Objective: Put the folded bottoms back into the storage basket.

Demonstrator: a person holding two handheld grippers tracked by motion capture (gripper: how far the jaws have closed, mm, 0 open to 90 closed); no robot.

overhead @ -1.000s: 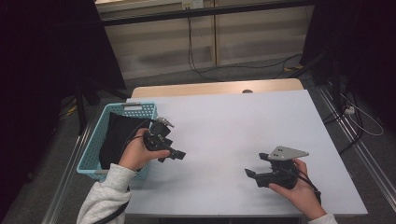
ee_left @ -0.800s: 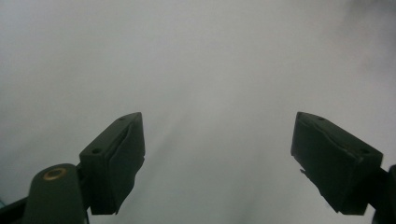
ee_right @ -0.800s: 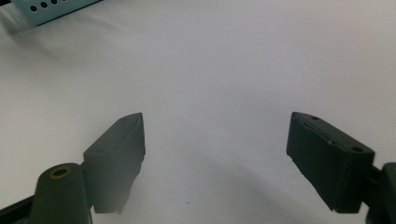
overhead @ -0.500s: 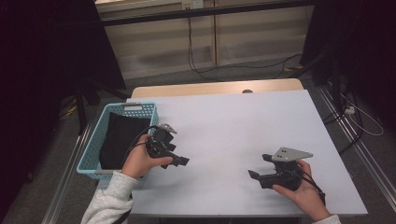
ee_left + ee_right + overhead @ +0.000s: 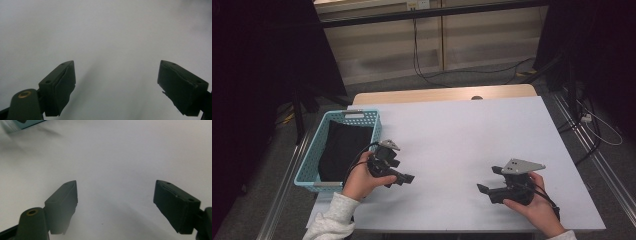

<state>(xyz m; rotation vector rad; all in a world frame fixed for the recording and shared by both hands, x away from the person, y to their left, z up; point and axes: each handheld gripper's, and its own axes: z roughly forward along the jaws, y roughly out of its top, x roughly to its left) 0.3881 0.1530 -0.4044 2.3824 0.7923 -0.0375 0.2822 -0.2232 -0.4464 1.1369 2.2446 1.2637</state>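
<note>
Nearest to us, at the bottom of the high view, our two forearms came in over the white table (image 5: 462, 130). Our right gripper (image 5: 491, 184) sat low over the near right part of the tabletop, and it had not shifted from where it was a second earlier. In the right gripper view its two black jaws stood wide apart, with nothing but bare white surface between them; a corner of the basket (image 5: 27, 123) showed at the top left of that view.

Our left gripper (image 5: 404, 177) was what had changed. A second before, it hung right at the rim of the turquoise basket (image 5: 357, 116), over the black cloth (image 5: 339, 150) inside. By this moment it had come away from the basket toward the middle of the table and down, so that it rested near the tabletop just beside the basket's right wall. Its jaws were also spread wide and empty, and the left gripper view gave only blank table between the pads (image 5: 61, 87).

Farther off, the black cloth lay in the basket at the table's left edge, bunched against its floor and touched by neither gripper. Beyond the table ran a wooden edge, cables on the floor and a pale wall.

We judged that the cloth had been put away and that both grippers, open and clear of it, were settling into a resting pose; little if anything seemed left to do.
</note>
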